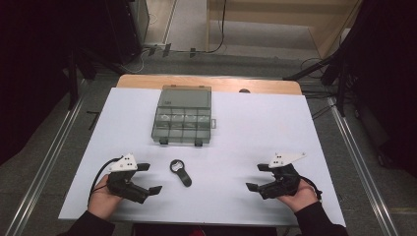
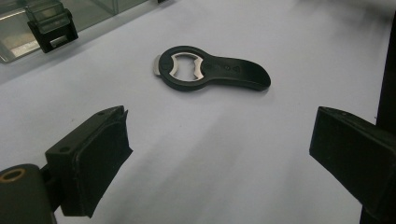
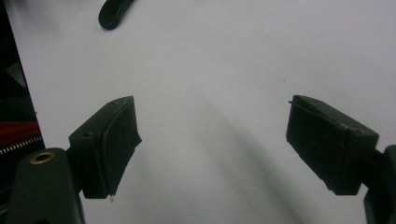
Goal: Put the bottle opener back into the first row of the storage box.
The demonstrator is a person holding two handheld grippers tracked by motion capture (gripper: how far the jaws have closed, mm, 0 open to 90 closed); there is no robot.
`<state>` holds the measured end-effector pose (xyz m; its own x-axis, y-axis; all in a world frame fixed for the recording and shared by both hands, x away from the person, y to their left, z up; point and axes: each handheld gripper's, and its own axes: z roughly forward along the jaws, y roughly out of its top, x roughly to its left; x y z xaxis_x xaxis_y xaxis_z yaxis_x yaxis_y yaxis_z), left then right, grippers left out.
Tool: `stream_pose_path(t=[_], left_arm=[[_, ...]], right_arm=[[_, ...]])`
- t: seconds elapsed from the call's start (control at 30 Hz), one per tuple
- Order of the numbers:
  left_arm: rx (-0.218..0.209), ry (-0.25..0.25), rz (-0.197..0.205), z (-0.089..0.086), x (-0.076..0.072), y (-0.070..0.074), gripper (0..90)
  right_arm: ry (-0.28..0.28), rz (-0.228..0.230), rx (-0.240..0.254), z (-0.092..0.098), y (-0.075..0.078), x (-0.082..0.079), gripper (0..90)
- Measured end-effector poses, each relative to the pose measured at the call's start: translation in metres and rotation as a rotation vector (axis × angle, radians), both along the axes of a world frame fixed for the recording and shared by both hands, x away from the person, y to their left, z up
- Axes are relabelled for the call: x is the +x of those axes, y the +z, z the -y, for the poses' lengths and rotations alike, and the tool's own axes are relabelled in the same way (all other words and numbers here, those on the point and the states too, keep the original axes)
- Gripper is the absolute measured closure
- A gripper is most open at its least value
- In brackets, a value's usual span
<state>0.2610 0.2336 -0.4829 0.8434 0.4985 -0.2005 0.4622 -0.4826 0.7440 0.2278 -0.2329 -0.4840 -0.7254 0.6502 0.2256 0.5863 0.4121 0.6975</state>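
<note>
black plastic with a steel mouth, a bottle opener [image 1: 180, 172] lies flat on the white worktop [image 1: 255, 132], its long axis running diagonally in the high view, ring end toward the far left and handle pointing near right. it sits between the two hand-held tools, near the left tongs [image 1: 150, 178] and well apart from the right tongs [image 1: 257, 177], touching neither. both pairs of tongs are spread wide and hold nothing. the left gripper view [image 2: 219, 140] shows the opener [image 2: 211, 69] whole, just ahead of the jaws, with its metal insert clear; the right gripper view [image 3: 212, 135] catches just the handle tip [image 3: 113, 13] at its top edge. a clear compartment box [image 1: 183, 118] rests farther back on the worktop.
</note>
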Motion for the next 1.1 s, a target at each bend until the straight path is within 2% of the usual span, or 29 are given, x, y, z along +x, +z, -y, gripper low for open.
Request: stream_pose_path(t=[0.87, 1.1], left_arm=[[-0.011, 0.004, -0.002, -0.0009, 0.0005, 0.0003, 4.6], [-0.013, 0.002, 0.000, -0.0010, 0.0003, 0.0005, 4.6]], right_arm=[[0.012, 0.000, 0.006, -0.0003, -0.0036, 0.0009, 17.6], [0.029, 0.007, 0.026, -0.0002, -0.0049, 0.0056, 17.6]])
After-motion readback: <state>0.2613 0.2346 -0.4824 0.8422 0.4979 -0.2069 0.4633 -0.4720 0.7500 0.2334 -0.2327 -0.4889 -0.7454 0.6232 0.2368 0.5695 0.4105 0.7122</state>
